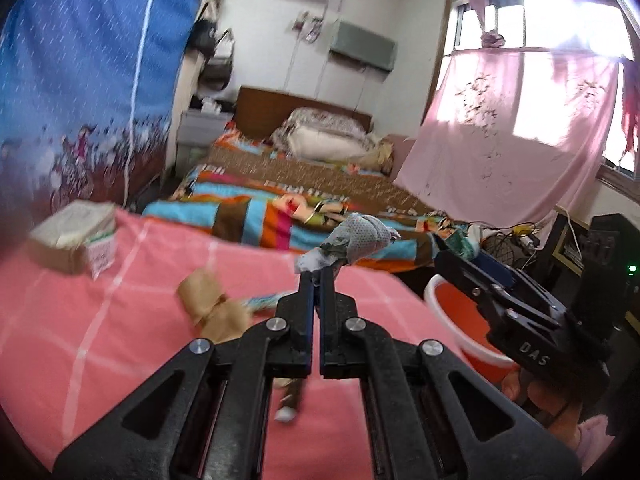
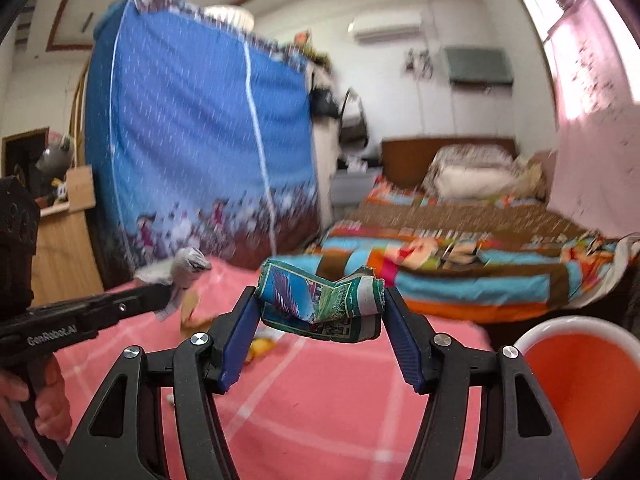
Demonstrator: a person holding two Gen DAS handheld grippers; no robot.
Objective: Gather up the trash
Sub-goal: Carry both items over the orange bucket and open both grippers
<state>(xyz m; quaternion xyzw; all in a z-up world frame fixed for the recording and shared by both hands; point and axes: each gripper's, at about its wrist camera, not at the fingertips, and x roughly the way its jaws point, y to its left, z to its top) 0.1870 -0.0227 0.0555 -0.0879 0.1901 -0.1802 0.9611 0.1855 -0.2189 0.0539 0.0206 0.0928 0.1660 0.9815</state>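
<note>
The pink checked cloth (image 1: 120,340) fills the lower half of both views, the striped bed (image 1: 256,216) beyond it at twelve o'clock. The orange bin (image 2: 576,384) with its white rim sits at four o'clock off the cloth's edge. The right gripper (image 2: 320,312) has its jaws clamped on a crumpled green-and-blue wrapper (image 2: 320,300), held clear of the cloth. The left gripper (image 1: 318,276) – jaws nearly together – pinches a grey wad of paper (image 1: 356,240). Neither piece is in the bin yet, I judge. Still lying at ten o'clock: a tan crumpled paper (image 1: 212,308) – and a small white scrap (image 1: 286,414) under the left gripper
</note>
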